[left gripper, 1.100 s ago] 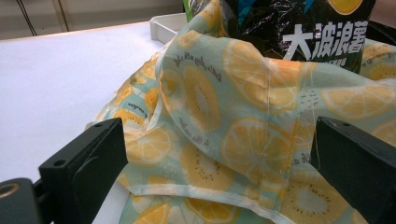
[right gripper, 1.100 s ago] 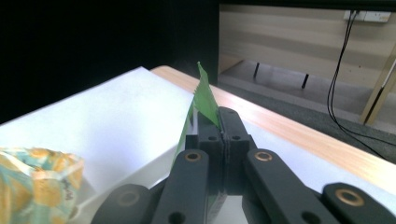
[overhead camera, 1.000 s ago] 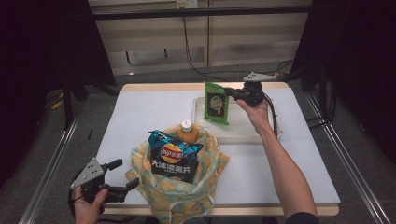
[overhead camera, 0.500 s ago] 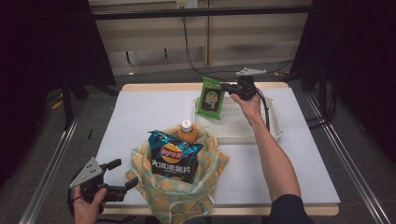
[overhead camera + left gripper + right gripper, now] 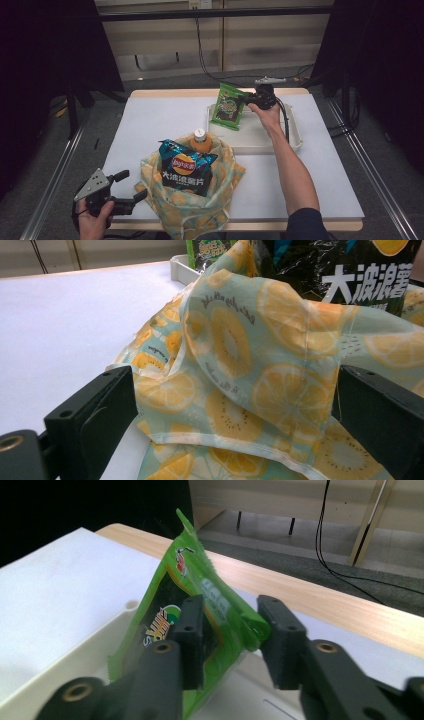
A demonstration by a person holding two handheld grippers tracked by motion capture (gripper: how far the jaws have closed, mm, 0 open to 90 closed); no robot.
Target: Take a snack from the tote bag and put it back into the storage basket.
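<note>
1. Over the far side of the table (image 5: 150,125), the right gripper (image 5: 248,99) sits at the white tray (image 5: 295,137), and its jaws have just been opening.
2. The green snack packet (image 5: 228,106) stands between those jaws, its bottom edge down in the tray, leaning a little.
3. In the right gripper view the packet (image 5: 175,620) lies against the left jaw, and a gap shows on the side of the right jaw, so the grip looks released; how much contact remains on the left side is hard to judge from here.
4. Down at the near left corner, the left gripper (image 5: 134,197) is spread wide beside the fruit-print cloth bag (image 5: 200,200).
5. In the left gripper view the bag's folded edge (image 5: 235,390) sits between the two black jaws, neither pressing on it.
6. Just beyond those jaws, inside the bag, stands a dark blue crisp packet (image 5: 184,167), and behind it an orange bottle with a white cap (image 5: 201,141).
</note>
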